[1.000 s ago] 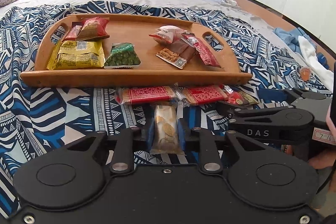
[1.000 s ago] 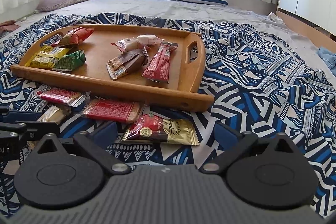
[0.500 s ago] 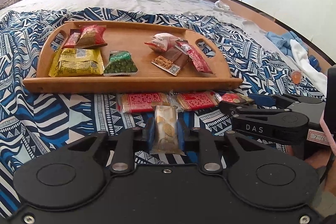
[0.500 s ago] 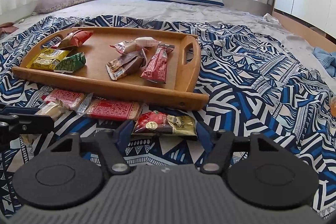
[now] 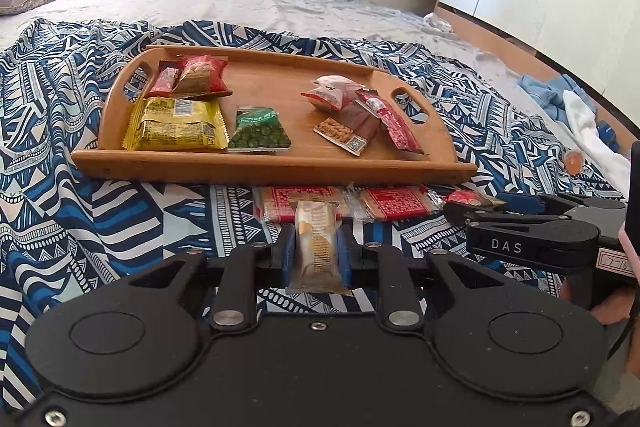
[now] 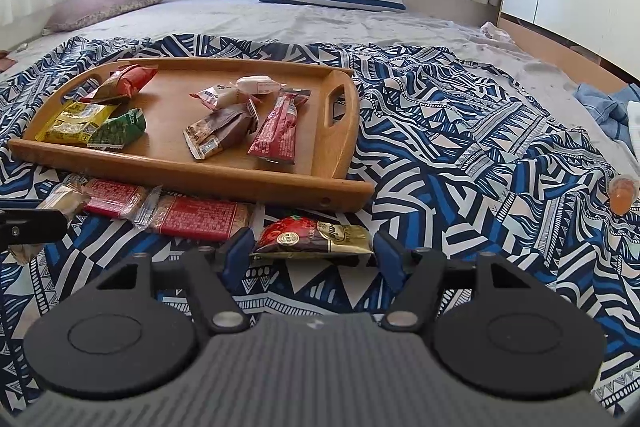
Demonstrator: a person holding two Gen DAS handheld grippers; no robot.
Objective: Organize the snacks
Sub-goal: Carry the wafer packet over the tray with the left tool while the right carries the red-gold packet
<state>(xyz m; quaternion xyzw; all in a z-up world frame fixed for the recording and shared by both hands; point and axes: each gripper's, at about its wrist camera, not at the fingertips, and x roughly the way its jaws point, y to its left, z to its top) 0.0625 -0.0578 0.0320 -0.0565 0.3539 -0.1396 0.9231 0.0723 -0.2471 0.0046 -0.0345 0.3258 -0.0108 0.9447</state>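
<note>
Bamboo tray (image 5: 276, 167): rests on the blue-and-white patterned cloth (image 5: 80, 211) spread over the bed; 7 snack packets visible inside, grouped toward its 2 ends.
Hidden or unclear: print on the 2 red biscuit packets (image 5: 304, 201) lying just in front of the tray is too small to read; the left one is partly covered by the held packet. Small orange jelly cup (image 6: 622, 193) on the cloth to the right, label not legible.
Left hand-held gripper (image 5: 318, 253): pointing down toward the cloth, jaws drawn narrow and clamped on a pale wafer packet (image 5: 318, 247), its near end hanging below the pads.
Right hand-held gripper (image 6: 314, 253): pointing down, jaws moderately wide and just reopening slightly after closing in; the red-and-gold snack packet (image 6: 314, 237) lies on the cloth between the blue pads (image 6: 240, 251), which sit just beside its ends. Contact cannot be confirmed.
Person: part of a hand (image 5: 608, 311) cut off at the right edge of the left wrist view.
Writing: "DAS" on the right unit's side; a handwritten tag beside it reads about "7-16", partly cut off. Gold packet print not legible.
</note>
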